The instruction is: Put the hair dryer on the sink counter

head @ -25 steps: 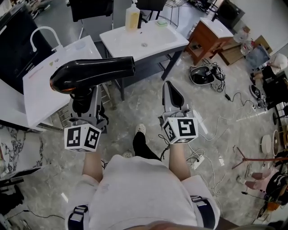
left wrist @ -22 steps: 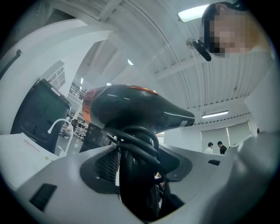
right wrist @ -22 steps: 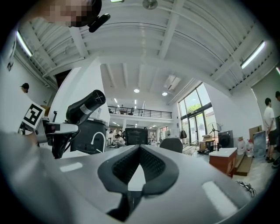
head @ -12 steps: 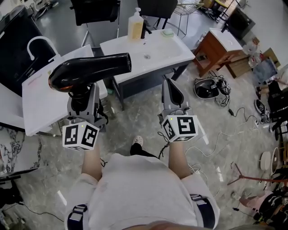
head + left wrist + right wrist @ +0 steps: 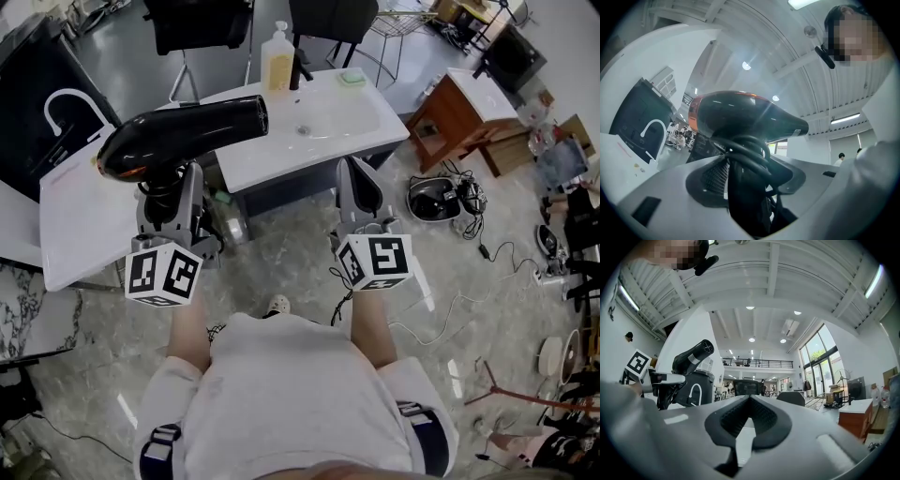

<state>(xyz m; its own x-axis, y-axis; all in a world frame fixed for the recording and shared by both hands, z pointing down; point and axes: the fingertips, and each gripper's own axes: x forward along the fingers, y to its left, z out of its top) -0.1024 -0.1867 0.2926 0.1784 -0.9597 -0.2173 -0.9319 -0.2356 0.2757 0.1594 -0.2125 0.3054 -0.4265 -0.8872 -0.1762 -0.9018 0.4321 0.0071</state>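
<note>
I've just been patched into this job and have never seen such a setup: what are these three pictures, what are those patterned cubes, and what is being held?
There is no robot: a person carries a two-jaw gripper in each hand, and each patterned cube is part of its gripper. The top-down picture comes from a camera on the person's head. The other two come from cameras riding on the grippers, looking along their jaws. The left gripper is clamped on the handle of a black hair dryer. The right gripper is shut and empty. Ahead stands the white sink counter, bearing a soap bottle, a black tap and a small green item. The hair dryer is not on it yet.
</note>
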